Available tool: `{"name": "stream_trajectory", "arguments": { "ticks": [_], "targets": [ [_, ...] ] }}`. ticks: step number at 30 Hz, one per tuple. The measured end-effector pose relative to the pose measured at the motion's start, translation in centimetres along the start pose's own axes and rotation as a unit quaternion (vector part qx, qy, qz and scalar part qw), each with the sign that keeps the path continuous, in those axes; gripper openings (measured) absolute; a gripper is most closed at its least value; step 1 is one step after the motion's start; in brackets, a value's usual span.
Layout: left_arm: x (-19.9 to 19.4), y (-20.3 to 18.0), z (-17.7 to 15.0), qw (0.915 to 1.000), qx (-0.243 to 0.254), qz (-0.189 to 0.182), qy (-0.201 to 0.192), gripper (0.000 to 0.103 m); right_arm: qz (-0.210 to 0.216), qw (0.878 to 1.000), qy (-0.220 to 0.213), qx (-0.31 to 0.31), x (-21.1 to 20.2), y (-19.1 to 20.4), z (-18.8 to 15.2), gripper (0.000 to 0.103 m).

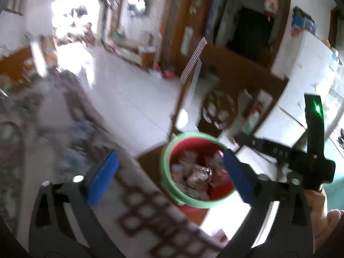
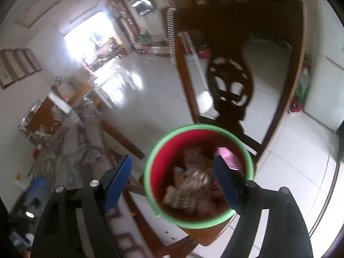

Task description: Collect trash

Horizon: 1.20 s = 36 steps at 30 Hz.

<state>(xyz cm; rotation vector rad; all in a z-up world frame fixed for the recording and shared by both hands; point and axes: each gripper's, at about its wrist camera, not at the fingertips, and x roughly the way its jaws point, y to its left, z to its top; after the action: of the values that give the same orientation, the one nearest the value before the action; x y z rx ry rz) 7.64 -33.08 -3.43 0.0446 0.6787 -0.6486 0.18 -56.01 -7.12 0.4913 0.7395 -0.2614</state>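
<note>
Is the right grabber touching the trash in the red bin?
Apart. In the right wrist view the right grabber hangs open above the red bin, nothing between its blue pads, and the trash lies down inside.

I can't make out single pieces of the crumpled trash (image 2: 189,185) in the red, green-rimmed bin (image 2: 161,157); motion blur smears the patterned bench (image 1: 150,210) too.

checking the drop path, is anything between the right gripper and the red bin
Nothing visible is. The right gripper is open and empty above the red bin, whose open top shows only crumpled trash inside.
</note>
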Motion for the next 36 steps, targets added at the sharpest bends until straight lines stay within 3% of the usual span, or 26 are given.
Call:
{"name": "stream_trajectory", "arguments": {
  "ticks": [4, 8, 11, 14, 16, 19, 23, 27, 36],
  "targets": [
    [-6.6, 3.0, 0.9, 0.9964, 0.011, 0.054, -0.064, 0.098, 0.015, 0.998, -0.027, -0.057, -2.0, 5.8, -0.6, 0.088],
    [-12.8, 6.2, 1.0, 0.9854, 0.016, 0.116, -0.123, 0.098, 0.037, 0.99, -0.084, -0.109, -4.9, 12.9, -2.1, 0.096],
    [-16.8, 9.1, 0.7, 0.9773, -0.016, 0.138, -0.16, 0.098, 0.055, 0.979, -0.14, -0.136, -6.5, 17.6, -4.0, 0.096],
    [-19.4, 12.0, -0.6, 0.9638, -0.062, 0.17, -0.195, 0.098, 0.065, 0.968, -0.186, -0.157, -6.3, 21.2, -6.9, 0.096],
    [-20.1, 13.9, -1.4, 0.9593, -0.087, 0.188, -0.192, 0.098, 0.074, 0.967, -0.174, -0.172, -5.2, 22.5, -8.4, 0.096],
    [-20.8, 15.4, -1.9, 0.9595, -0.1, 0.192, -0.18, 0.098, 0.078, 0.97, -0.111, -0.201, -2.6, 24.3, -9.1, 0.096],
    [-21.6, 16.1, -1.8, 0.9546, -0.111, 0.199, -0.192, 0.098, 0.058, 0.966, -0.14, -0.208, -2.4, 24.9, -9.7, 0.096],
    [-21.8, 16.5, -2.2, 0.9554, -0.13, 0.186, -0.189, 0.098, 0.044, 0.969, -0.136, -0.203, -2.0, 24.5, -9.9, 0.096],
    [-21.8, 17.0, -2.9, 0.9518, -0.148, 0.205, -0.173, 0.098, 0.035, 0.97, -0.128, -0.202, -2.0, 24.3, -10.6, 0.096]
  ]
}}
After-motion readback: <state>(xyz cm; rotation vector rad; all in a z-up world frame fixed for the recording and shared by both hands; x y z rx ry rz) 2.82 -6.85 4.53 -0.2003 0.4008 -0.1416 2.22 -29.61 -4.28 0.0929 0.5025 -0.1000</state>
